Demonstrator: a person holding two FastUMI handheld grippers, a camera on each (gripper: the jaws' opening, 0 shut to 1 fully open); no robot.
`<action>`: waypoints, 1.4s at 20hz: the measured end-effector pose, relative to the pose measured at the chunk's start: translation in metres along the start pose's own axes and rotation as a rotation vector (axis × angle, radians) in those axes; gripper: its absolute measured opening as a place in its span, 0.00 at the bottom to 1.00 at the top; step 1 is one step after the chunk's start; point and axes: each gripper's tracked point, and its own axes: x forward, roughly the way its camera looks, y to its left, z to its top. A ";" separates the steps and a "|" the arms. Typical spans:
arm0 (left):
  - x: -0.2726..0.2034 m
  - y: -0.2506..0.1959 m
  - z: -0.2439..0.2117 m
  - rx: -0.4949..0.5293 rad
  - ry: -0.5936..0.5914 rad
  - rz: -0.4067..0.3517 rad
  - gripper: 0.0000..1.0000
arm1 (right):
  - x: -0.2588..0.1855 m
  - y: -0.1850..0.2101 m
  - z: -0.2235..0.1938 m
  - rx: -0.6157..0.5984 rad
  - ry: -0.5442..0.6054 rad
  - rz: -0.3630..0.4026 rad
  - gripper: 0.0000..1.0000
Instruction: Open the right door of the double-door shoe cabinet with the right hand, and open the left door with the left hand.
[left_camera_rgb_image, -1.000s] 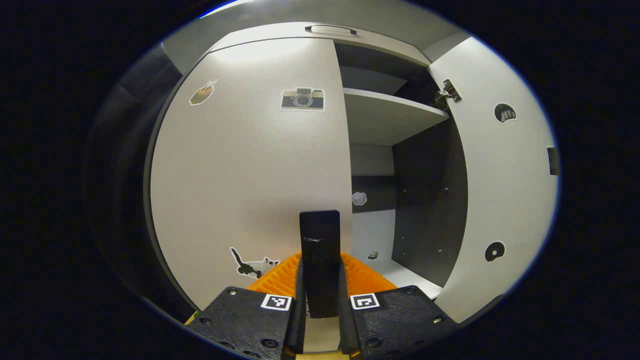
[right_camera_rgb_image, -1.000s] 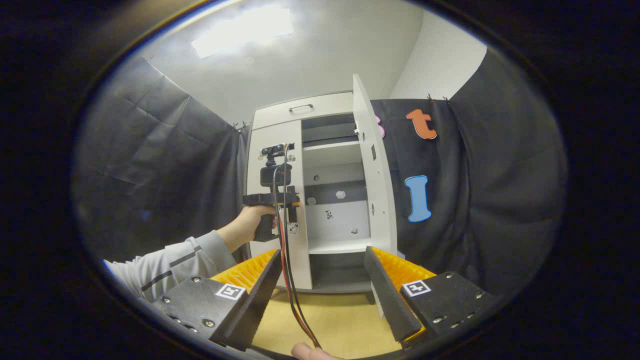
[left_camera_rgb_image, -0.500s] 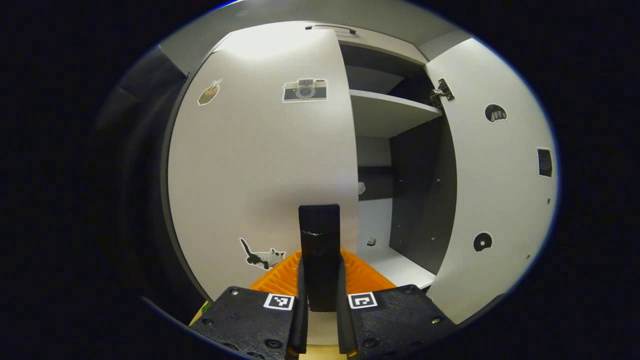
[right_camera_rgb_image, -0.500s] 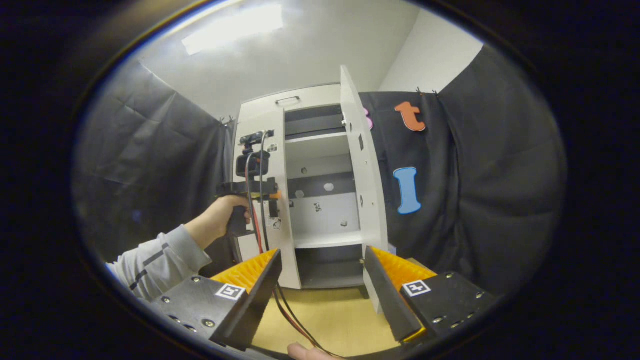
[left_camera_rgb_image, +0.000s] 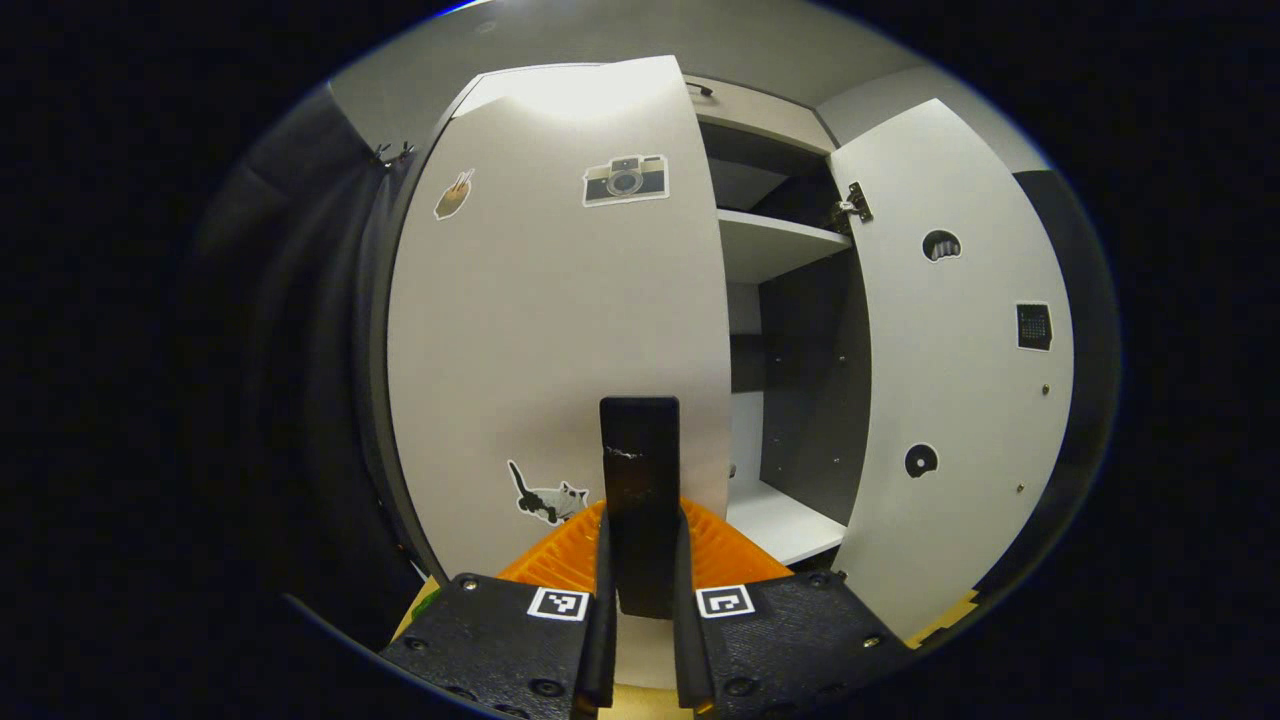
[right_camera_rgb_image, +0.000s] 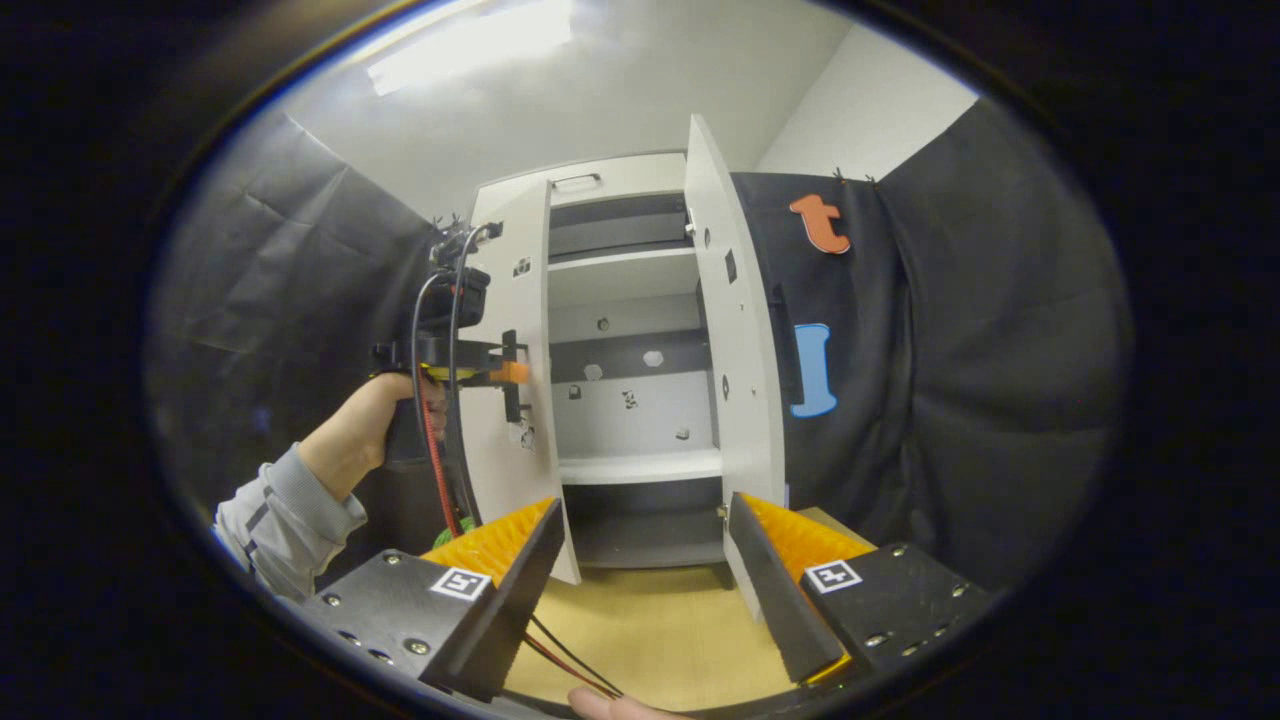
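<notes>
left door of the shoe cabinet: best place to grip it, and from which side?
Grip the black handle near the left door's free right edge, coming straight at its front face. It stands vertical and proud of the panel, farthest from the hinges. The left gripper is shut on it.

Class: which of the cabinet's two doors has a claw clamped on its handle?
The left white cabinet door: the left claw grips its black handle.

One cabinet (right_camera_rgb_image: 620, 330), two doors (left_camera_rgb_image: 560, 320), two grippers (right_camera_rgb_image: 640, 590), perhaps three stickers (left_camera_rgb_image: 625, 180) on the left door.
</notes>
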 end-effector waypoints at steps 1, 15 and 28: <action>-0.005 0.002 -0.001 0.002 0.003 0.002 0.25 | 0.000 0.001 0.000 -0.001 0.002 -0.002 0.98; -0.063 0.036 -0.010 0.024 0.004 0.000 0.25 | 0.003 0.021 -0.004 0.005 0.009 0.028 0.98; -0.104 0.083 -0.022 -0.014 0.021 0.029 0.19 | 0.007 0.057 -0.004 -0.015 0.007 0.077 0.98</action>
